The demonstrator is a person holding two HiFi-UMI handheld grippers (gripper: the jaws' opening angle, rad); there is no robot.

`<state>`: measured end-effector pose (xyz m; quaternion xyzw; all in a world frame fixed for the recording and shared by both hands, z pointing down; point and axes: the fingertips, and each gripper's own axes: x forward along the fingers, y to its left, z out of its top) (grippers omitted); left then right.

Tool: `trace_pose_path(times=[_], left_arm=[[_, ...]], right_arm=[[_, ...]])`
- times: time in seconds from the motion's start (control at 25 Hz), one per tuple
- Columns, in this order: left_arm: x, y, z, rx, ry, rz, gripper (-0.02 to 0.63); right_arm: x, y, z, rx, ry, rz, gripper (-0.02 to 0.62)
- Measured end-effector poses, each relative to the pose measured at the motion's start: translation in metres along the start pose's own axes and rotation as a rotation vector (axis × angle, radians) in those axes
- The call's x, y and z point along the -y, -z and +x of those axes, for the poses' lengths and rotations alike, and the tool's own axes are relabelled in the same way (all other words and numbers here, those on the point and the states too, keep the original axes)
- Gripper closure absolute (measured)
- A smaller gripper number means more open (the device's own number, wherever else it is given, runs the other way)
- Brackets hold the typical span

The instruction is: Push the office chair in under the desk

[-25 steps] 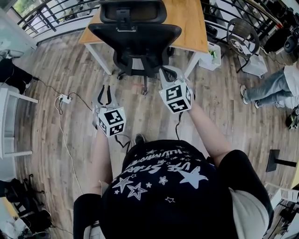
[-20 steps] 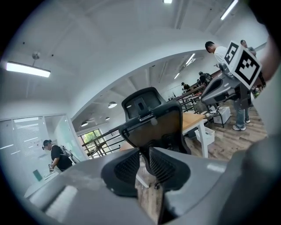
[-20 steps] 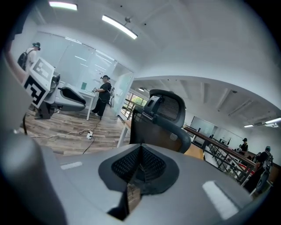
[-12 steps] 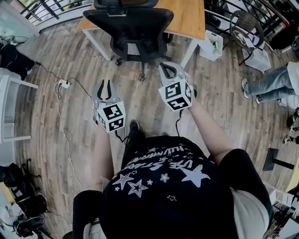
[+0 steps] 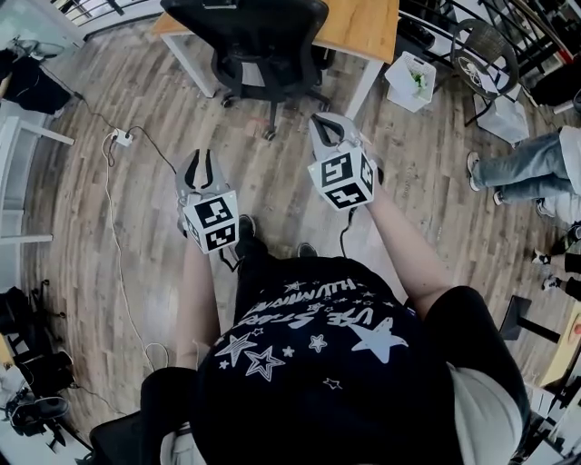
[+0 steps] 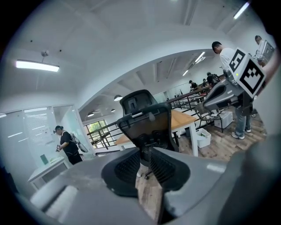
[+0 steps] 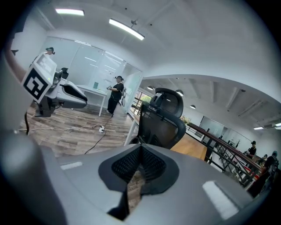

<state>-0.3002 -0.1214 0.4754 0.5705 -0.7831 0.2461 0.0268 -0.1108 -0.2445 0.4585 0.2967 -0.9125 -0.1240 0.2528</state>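
Wood-plank floor point(image 5: 272, 186) under office chair point(image 5: 259, 36), desk point(image 5: 363, 27), white power strip point(image 5: 121, 138) and white bin point(image 5: 408, 82).

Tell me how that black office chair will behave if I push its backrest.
The office chair will probably roll easily: its castor base sits on smooth wood floor. An off-centre push on the wide backrest may swivel it off line.

— What kind of place was it?
— An office. A mesh chair point(image 5: 247, 25) stood at a wooden desk point(image 5: 365, 25); beyond the desk were glass walls point(image 7: 93, 64) and railings point(image 7: 219, 143), with strip lights point(image 7: 126, 29) above it.
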Motion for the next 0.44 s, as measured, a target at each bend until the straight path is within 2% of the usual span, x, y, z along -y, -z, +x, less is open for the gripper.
trace_pose_path(times=[0.2,0.44], left_arm=[[0.015,0.005,-0.016,-0.012,-0.022,-0.009,0.604],[0.033,0.007,-0.029,-0.024,-0.017,-0.005,0.604]], right_arm=[[0.003,0.009,-0.016,0.010,-0.006,-0.004,0.594],[0.006,0.017,-0.031,0.013,-0.013,0.001,0.594]])
